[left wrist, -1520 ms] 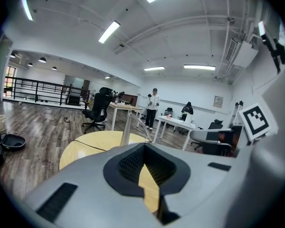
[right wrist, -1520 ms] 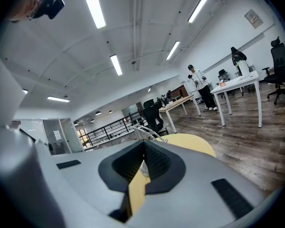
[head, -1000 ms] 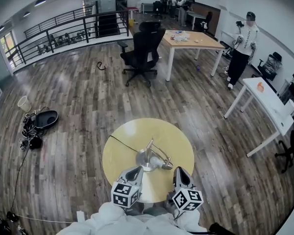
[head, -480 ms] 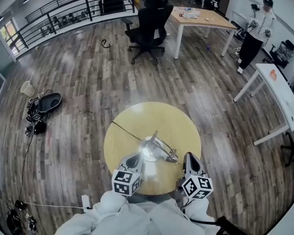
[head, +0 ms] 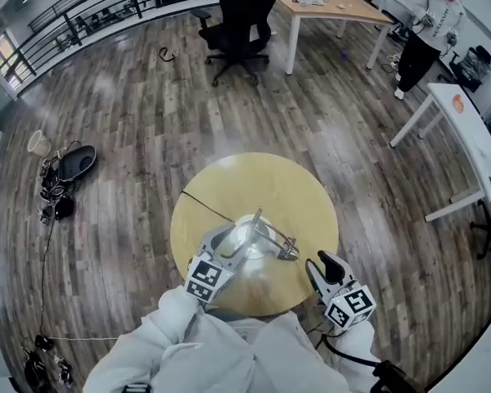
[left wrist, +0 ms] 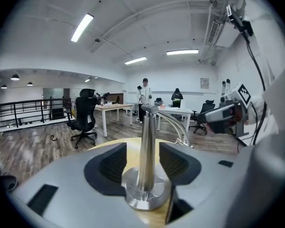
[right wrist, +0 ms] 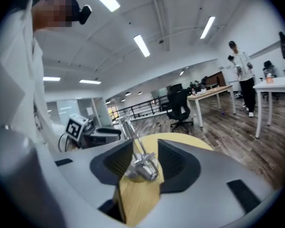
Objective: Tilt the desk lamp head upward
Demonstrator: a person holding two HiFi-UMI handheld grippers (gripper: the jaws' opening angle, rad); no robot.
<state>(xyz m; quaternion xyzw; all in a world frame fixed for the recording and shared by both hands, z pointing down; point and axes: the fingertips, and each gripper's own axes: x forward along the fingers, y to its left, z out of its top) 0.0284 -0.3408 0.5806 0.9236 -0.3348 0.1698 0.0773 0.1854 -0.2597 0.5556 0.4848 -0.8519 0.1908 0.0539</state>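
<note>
A silver desk lamp stands mid-table on the round yellow table point(head: 295, 195): round base point(head: 244, 240), upright post point(left wrist: 146, 146), curved arm point(left wrist: 175, 123), small head point(head: 286, 254) drooping to the right. My left gripper point(head: 221, 248) is at the base. In the left gripper view its jaws point(left wrist: 142, 163) are opening on either side of the post, with a gap on both sides. My right gripper point(head: 321, 262) hovers near the table's front right edge, short of the head. Its jaws point(right wrist: 143, 160) are opening, and the head point(right wrist: 145, 169) shows beyond them, untouched.
A black cord point(head: 206, 207) runs from the lamp off the table's left edge. Beyond are a black office chair point(head: 239, 15), a wooden desk point(head: 331, 5), a white desk point(head: 475, 129), a standing person point(head: 430, 31), and a bag with cables point(head: 65, 170) on the floor.
My left gripper has moved forward to the lamp base and now straddles the post. The right gripper has shifted right and lower. Both jaws look wider, and the head view has tipped down.
</note>
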